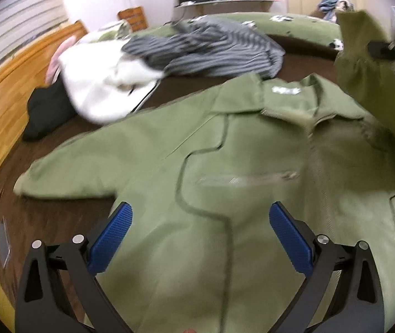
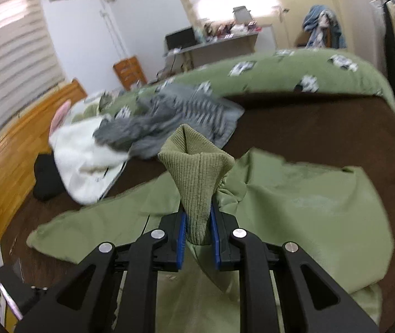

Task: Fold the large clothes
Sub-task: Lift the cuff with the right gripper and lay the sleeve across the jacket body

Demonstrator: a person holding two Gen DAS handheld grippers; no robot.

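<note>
On the brown bed [image 1: 294,52], left fingers [image 1: 200,231] gape empty; right fingers [image 2: 199,223] pinch jacket cuff [image 2: 197,172].

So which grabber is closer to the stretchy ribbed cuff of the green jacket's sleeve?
Right. The right gripper is clamped on the ribbed green cuff, lifting it up. The left gripper is open, hovering over the green jacket's front, apart from the raised sleeve.

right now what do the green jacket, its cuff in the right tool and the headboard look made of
Green jacket: a woven cloth with a matte, slightly brushed look, cotton-like; blur leaves the weave open.
Cuff: rib-knit, stretchy-looking, from its fine vertical ridges; the right tool is clamped on it.
Headboard: wood or wood veneer, orange-brown with a semi-gloss sheen and slat lines.
</note>
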